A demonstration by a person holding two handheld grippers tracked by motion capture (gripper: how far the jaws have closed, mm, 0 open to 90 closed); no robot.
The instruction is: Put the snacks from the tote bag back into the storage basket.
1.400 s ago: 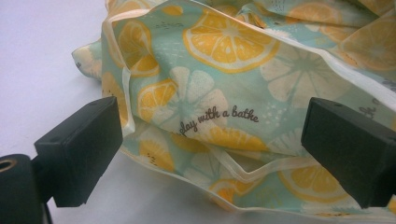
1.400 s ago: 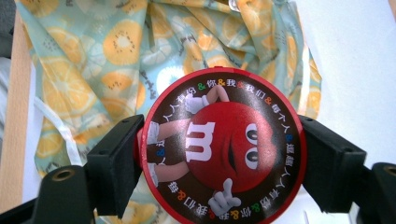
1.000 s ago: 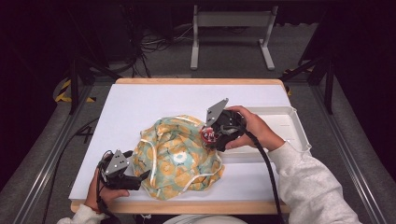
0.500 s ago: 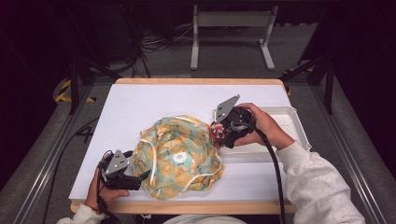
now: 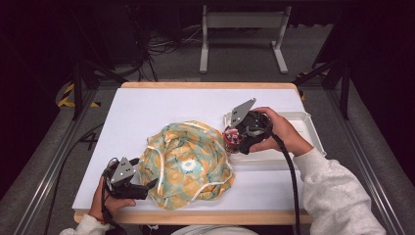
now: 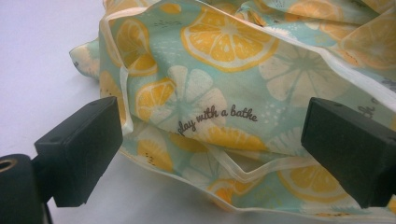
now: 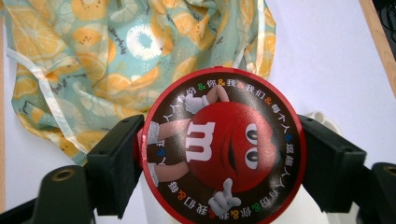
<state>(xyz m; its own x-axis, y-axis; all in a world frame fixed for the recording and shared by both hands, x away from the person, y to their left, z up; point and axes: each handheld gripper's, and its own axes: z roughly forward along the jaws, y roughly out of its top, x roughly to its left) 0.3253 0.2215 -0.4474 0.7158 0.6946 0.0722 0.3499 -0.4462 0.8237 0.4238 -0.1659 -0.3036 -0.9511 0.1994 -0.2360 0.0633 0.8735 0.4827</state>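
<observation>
A fabric bag printed with lemon slices on pale green lies crumpled on the white table top. At the bag's lower left edge, my left gripper rests on the table. In the left gripper view it is open, its jaws wide apart on either side of the bag's hem. My right gripper hovers off the bag's right side, over the left end of a white tray. It is shut on a round red M&M's tin, with the bag beyond it.
The white tray sits at the table's right side under the person's right hand. The wooden table edge runs along the front. Bare white surface lies behind and to the left of the bag. Dark floor, cables and a metal stand lie beyond.
My right gripper, still holding the tin, has shifted slightly right and back, away from the bag toward the tray. The left gripper and the bag stay put.
</observation>
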